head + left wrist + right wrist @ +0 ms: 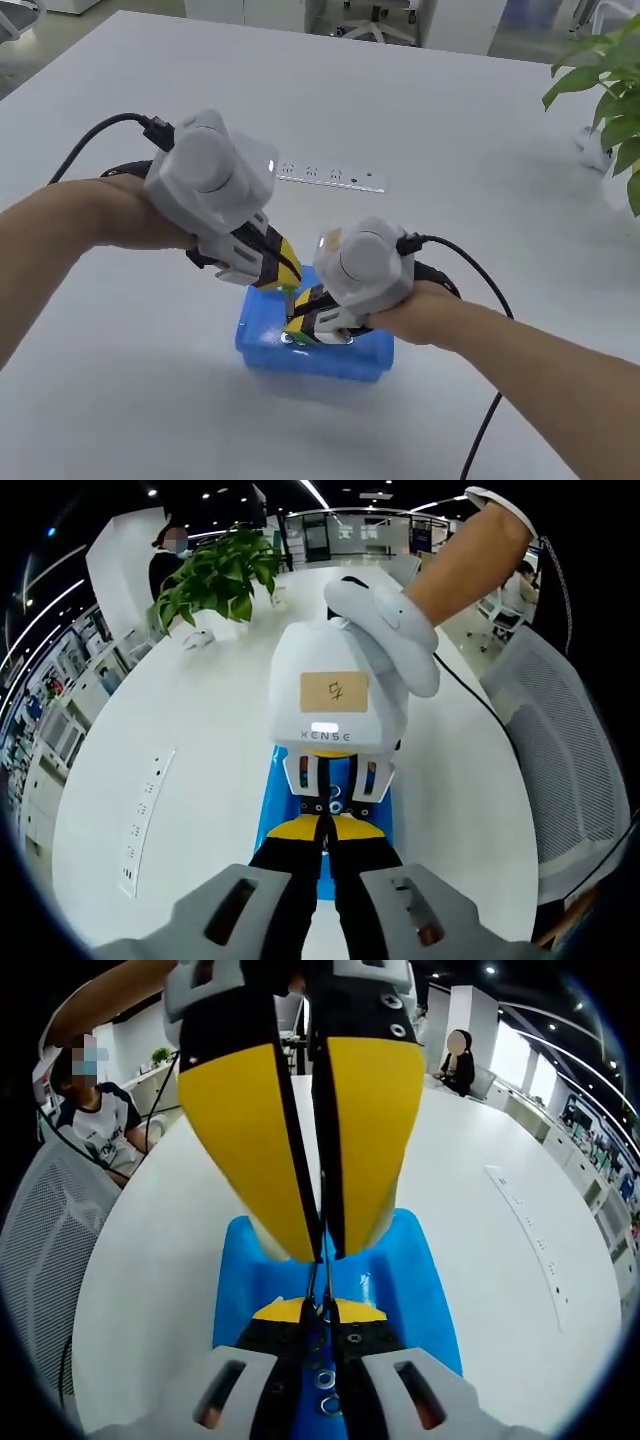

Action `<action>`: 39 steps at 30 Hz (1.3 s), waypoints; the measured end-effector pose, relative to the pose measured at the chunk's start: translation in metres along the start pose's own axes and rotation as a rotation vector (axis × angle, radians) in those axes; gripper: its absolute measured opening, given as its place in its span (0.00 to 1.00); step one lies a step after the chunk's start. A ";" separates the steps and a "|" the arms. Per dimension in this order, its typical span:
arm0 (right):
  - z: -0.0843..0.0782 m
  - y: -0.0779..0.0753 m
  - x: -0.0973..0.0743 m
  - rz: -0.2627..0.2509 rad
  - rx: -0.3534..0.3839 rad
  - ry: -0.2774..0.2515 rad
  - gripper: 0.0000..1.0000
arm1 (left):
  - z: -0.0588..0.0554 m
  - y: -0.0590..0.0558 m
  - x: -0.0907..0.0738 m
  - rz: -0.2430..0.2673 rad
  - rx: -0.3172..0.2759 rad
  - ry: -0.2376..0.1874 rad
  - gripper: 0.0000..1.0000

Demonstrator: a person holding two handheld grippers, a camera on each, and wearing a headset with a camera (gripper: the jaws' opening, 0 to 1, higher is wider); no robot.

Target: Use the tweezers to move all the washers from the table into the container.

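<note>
A blue container (355,360) sits on the white table (420,120). Both grippers meet nose to nose just above it. My left gripper (288,278) comes in from the upper left with its yellow-tipped jaws shut on the thin tweezers (322,1280). The tweezers' legs run down to my right gripper (298,318), whose jaws are also pressed together. I cannot tell whether the right one grips the legs. In the right gripper view, washers (325,1380) lie inside the container (420,1280) beneath my right gripper (320,1310). The left gripper (322,1255) hangs from the top.
A white power strip (330,177) lies on the table beyond the container. A potted plant (610,90) stands at the far right edge. Black cables (480,280) trail from both grippers. A mesh office chair (570,760) and seated people are beside the table.
</note>
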State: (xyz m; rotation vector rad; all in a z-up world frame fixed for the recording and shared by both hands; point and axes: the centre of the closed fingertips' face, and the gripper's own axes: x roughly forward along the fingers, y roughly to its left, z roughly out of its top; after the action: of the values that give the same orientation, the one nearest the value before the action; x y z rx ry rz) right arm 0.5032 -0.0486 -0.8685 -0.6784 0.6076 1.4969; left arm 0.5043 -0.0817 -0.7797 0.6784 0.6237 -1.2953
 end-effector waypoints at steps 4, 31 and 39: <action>0.000 0.000 -0.001 -0.002 -0.002 0.000 0.10 | 0.001 -0.001 -0.001 0.000 0.002 -0.001 0.06; 0.016 0.004 -0.022 -0.039 -0.042 -0.014 0.10 | 0.017 -0.008 -0.021 0.009 0.042 0.011 0.06; 0.009 0.004 -0.013 -0.018 -0.041 -0.001 0.10 | 0.009 -0.008 -0.014 0.000 0.034 0.024 0.05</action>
State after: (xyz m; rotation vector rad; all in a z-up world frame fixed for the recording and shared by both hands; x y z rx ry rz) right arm 0.4987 -0.0512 -0.8529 -0.7129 0.5694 1.4963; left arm 0.4945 -0.0806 -0.7643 0.7230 0.6219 -1.3018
